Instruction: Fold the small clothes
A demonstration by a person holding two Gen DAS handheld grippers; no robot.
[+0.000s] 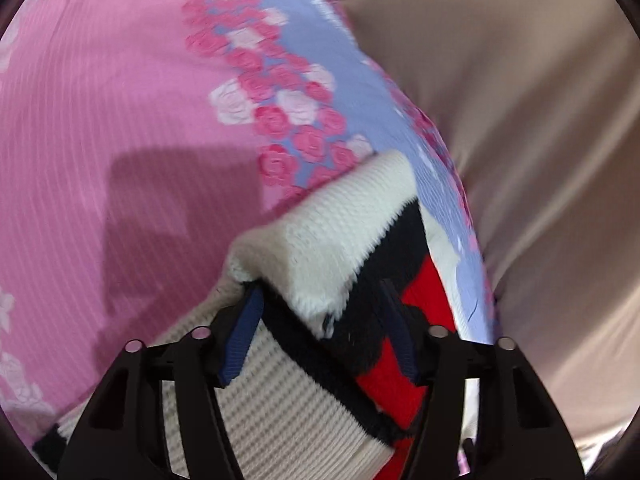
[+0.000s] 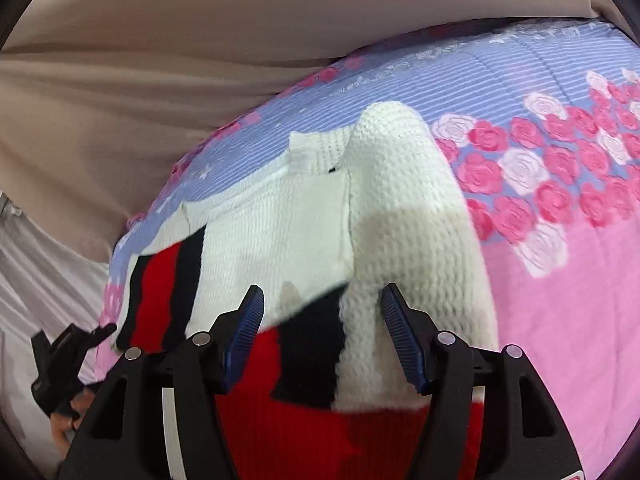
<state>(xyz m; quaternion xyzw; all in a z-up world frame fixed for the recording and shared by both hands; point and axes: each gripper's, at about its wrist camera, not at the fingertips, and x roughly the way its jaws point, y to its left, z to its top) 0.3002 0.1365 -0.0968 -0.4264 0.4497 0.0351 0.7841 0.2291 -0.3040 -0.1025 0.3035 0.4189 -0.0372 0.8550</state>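
A white knit sweater (image 2: pixel 312 224) with black and red stripes lies on the bed, one sleeve (image 2: pixel 412 200) folded in over its body. My right gripper (image 2: pixel 324 338) hovers just above its striped lower part, jaws open, blue pads (image 2: pixel 248 332) clear of the cloth. In the left wrist view a folded-over white part of the sweater (image 1: pixel 332 232) with a black and red band lies between the fingers of my left gripper (image 1: pixel 324 336). Its jaws stand open, and the pads (image 1: pixel 244 340) flank the fold without pinching it. The left gripper's black body (image 2: pixel 60 360) shows at the sweater's left edge.
The bedspread (image 2: pixel 560 300) is pink with a band of roses and a lilac striped border (image 1: pixel 320 52). Beige cloth (image 1: pixel 520 120) hangs beyond the bed's edge. A hand (image 2: pixel 60 428) holds the left gripper at the lower left of the right wrist view.
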